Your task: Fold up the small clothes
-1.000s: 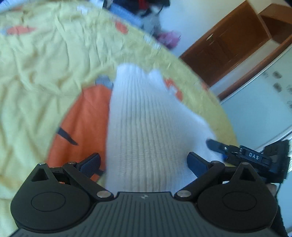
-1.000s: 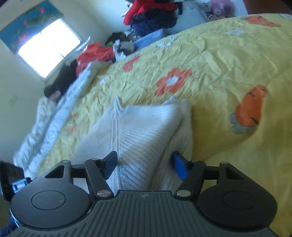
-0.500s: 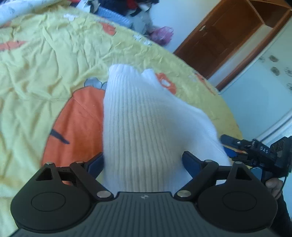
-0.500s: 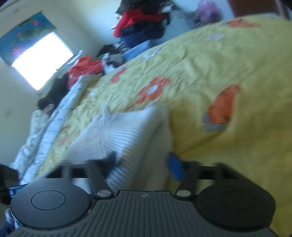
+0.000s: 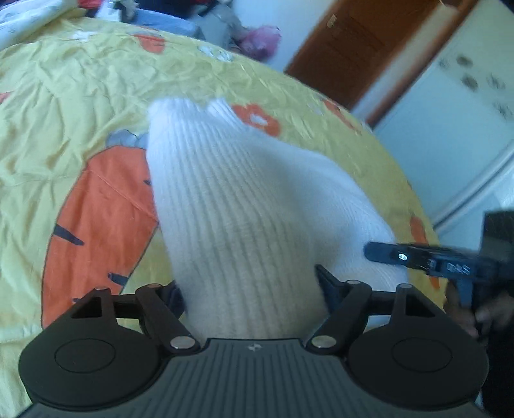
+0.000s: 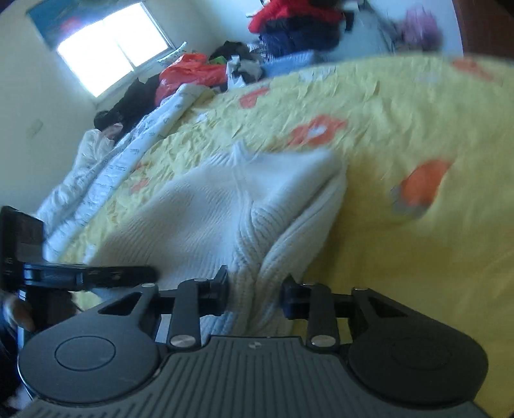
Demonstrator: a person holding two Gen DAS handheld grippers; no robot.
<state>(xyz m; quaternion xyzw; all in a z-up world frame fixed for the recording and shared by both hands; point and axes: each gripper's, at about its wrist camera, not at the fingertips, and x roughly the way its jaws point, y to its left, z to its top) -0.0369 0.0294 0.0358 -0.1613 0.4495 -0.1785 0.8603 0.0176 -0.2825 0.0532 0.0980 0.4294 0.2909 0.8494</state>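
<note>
A white ribbed knit garment [image 5: 237, 205] lies folded on the yellow bedspread [image 5: 64, 106] with orange prints. My left gripper [image 5: 250, 289] stands wide open, with the garment's near edge filling the gap between its fingers. My right gripper [image 6: 255, 292] has closed in on a bunched fold of the same garment [image 6: 225, 209] at its near edge and pinches it. The right gripper also shows at the right edge of the left wrist view [image 5: 417, 257], beside the garment. The left gripper shows at the left edge of the right wrist view [image 6: 90, 275].
A pile of clothes [image 6: 289, 22] and a rumpled white quilt [image 6: 112, 154] lie along the far side of the bed. A window [image 6: 112, 54] is in the far wall. A brown wooden door [image 5: 359, 48] and white cabinet [image 5: 449, 128] stand to the right.
My right gripper's fingers have narrowed onto a fold of the garment, bunching it up. My left gripper stayed open and moved in closer over the garment's near edge.
</note>
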